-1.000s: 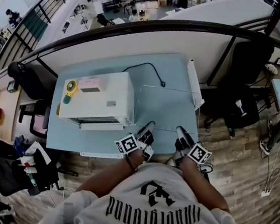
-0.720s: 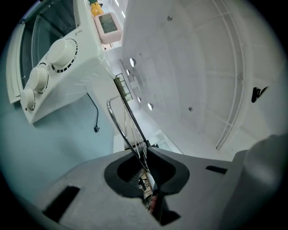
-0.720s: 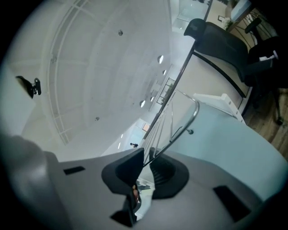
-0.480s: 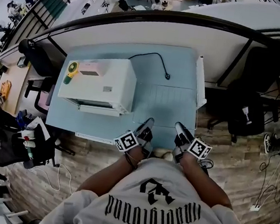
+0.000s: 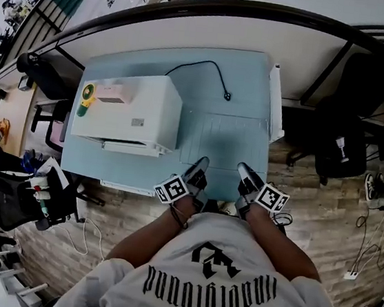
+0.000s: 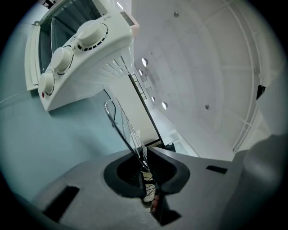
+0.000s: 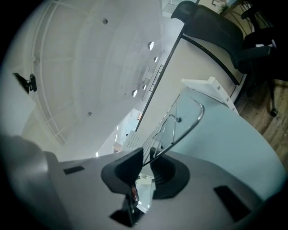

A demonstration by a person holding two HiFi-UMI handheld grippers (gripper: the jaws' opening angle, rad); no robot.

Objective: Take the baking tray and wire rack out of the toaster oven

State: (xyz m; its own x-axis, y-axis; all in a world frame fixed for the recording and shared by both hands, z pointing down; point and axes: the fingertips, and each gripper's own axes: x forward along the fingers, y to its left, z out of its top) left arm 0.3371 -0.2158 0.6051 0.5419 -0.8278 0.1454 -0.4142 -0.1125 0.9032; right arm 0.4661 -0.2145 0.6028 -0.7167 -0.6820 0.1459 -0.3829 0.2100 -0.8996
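Note:
The wire rack [image 5: 225, 136] lies low over the pale blue table [image 5: 250, 73], to the right of the white toaster oven [image 5: 127, 117], whose door hangs open at the front. My left gripper [image 5: 201, 163] is shut on the rack's near edge. In the left gripper view the rack [image 6: 123, 130] runs up out of the left gripper [image 6: 143, 157] towards the toaster oven [image 6: 81, 49]. My right gripper [image 5: 242, 168] grips the same edge further right. Its jaws have just been opening a little, with the rack [image 7: 180, 123] still pinched in the right gripper [image 7: 147, 155]. I see no baking tray.
A black power cord [image 5: 202, 71] snakes across the table behind the rack. A yellow and green object [image 5: 86, 94] sits on the oven's left end. A white strip [image 5: 276, 104] lines the table's right edge. Black office chairs [image 5: 347, 134] stand to the right.
Both grippers have come down towards the table with the rack, which now lies flatter and lower beside the oven. The view has shifted slightly.

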